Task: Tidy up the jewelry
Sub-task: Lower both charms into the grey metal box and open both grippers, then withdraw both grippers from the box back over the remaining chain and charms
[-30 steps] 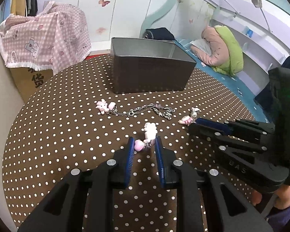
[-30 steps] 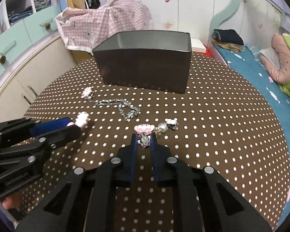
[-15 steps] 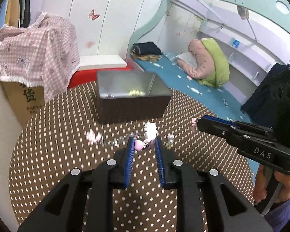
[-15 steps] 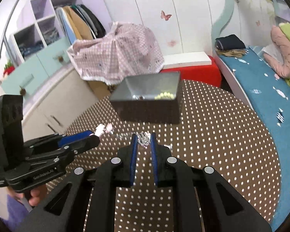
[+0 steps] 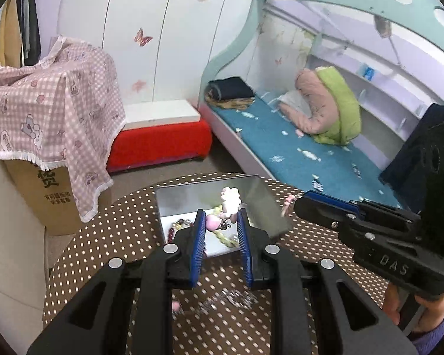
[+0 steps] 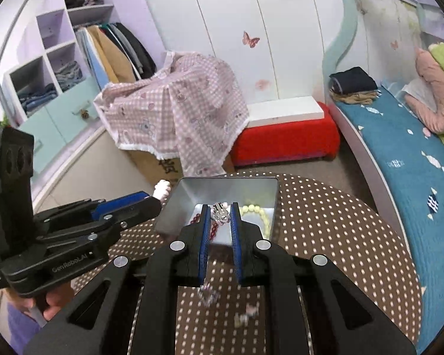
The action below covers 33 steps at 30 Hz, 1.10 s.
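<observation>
On the left, the left gripper (image 5: 221, 225) clasps a charm made of a white plush-looking bear and a pink bead (image 5: 225, 211) between its blue ribbed pads; the bear pokes up past the fingertips while the bead sits just inside the left pad. A blurred silver chain (image 5: 222, 298) dangles below the jaws above the brown tablecloth with white polka dots (image 5: 103, 236). Just beyond the fingertips lies the open rectangular grey metal tin (image 5: 263, 204), holding a dark red bead bracelet (image 5: 174, 227) at its left and a pale yellow bead bracelet (image 6: 256, 211) toward its right. Further right, the right gripper (image 6: 219, 214) pinches a small silver and pink metal charm (image 6: 220, 212) right at the fingertips, centred between the blue pads, over the tin's near edge. Blurred chain links (image 6: 208, 293) and a small pale charm (image 6: 247, 315) hang beneath these jaws, above the dotted cloth.
</observation>
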{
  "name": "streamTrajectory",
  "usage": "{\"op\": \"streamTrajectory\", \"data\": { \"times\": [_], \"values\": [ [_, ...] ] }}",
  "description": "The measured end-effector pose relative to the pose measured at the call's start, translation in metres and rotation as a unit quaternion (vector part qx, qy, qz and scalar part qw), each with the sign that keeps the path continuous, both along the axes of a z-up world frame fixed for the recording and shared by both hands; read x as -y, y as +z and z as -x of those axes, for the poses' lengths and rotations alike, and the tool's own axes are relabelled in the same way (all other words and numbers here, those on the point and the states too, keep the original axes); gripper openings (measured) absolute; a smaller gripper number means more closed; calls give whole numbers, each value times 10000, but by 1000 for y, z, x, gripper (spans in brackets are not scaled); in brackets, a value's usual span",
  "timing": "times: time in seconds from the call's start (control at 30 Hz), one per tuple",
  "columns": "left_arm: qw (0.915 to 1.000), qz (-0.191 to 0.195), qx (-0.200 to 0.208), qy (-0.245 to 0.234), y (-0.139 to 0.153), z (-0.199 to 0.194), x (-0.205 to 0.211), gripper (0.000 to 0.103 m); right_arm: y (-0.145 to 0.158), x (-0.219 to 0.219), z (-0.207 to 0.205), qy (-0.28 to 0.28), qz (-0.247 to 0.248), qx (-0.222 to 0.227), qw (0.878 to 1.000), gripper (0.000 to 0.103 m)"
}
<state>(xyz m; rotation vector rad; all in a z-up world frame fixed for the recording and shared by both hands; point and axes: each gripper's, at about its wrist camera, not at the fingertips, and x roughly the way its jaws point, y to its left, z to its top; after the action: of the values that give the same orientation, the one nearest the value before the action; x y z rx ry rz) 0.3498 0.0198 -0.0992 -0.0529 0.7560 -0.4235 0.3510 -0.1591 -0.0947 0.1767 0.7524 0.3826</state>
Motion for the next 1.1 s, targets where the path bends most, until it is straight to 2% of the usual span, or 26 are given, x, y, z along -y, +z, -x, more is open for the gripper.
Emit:
{"op": "streamTrajectory", "data": {
  "times": [0.23,0.5,0.6,0.7,0.8,0.9,0.93,0.97,1.0,1.03,1.1],
  "values": [
    [9986,-26,-511,116,-35,-30,0,20,-33,-16,-33,15,183,-354,9992,14],
    [9978,-50,-634,200,-46,-34,0,21,-54,-16,-41,-18,210,-532,9984,14],
    [9978,7,-631,189,-44,-32,-1,29,-57,-14,-41,-40,201,-557,9982,14],
    [9982,-71,-543,262,-39,-28,0,43,-57,-14,-40,-49,195,-565,9982,15],
    [9984,-33,-489,289,-34,-24,-1,46,-54,-12,-37,-116,187,-502,9985,16],
    [9988,49,-375,304,-27,-16,-5,59,-48,-10,-33,-171,178,-447,9987,16],
    [9990,55,-312,311,-24,-12,-6,62,-46,-10,-31,-177,185,-428,9988,18],
    [9992,55,-260,314,-20,-9,-7,62,-43,-10,-28,-195,197,-383,9989,26],
    [9992,55,-232,317,-18,-6,-8,63,-39,-9,-24,-222,193,-337,9990,39],
    [9992,59,-204,326,-15,-4,-9,64,-36,-8,-22,-244,185,-296,9991,46],
    [9991,98,-130,379,-9,4,-15,67,-27,-5,-14,-277,175,-169,9993,50]
  ]
}}
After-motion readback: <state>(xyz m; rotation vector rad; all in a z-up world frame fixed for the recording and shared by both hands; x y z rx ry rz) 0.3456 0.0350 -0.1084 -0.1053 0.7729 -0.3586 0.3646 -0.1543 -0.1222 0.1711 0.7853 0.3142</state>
